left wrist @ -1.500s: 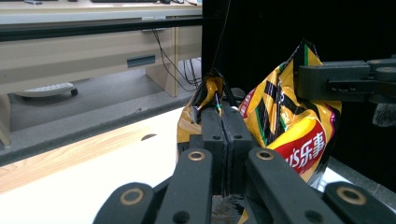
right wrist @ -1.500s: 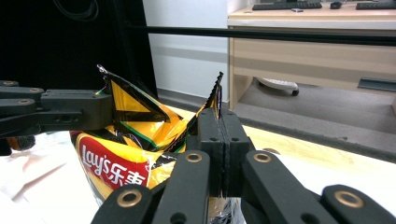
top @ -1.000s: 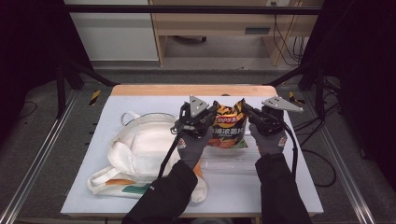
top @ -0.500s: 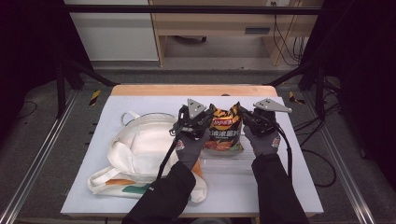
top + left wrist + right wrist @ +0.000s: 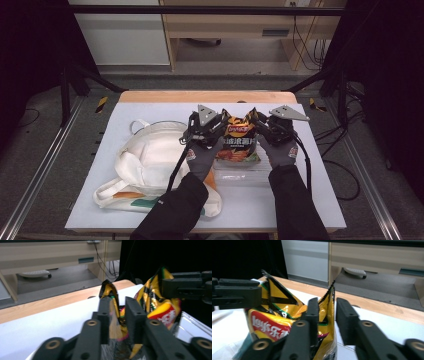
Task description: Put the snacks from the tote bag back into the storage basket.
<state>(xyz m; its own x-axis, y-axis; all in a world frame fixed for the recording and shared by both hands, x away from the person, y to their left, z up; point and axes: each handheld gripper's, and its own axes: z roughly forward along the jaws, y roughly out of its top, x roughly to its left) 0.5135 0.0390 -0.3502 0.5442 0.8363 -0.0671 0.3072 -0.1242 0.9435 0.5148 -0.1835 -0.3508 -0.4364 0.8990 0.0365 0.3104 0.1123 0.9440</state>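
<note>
High view: the crinkled yellow-and-red foil chip bag (image 5: 239, 142) stands upright on a clear plastic tray (image 5: 240, 172), between the left gripper (image 5: 216, 131) and right gripper (image 5: 261, 125). A white fabric backpack (image 5: 150, 160) lies just beside.

Left gripper view: the 2 jaws, just opening, straddle one top corner, pads loosened.

Right gripper view: the jaws have likewise just parted; the other corner stands free between them.

left tool (image 5: 117, 315): jaws just opening | chip bag (image 5: 155, 305) corner between them
</note>
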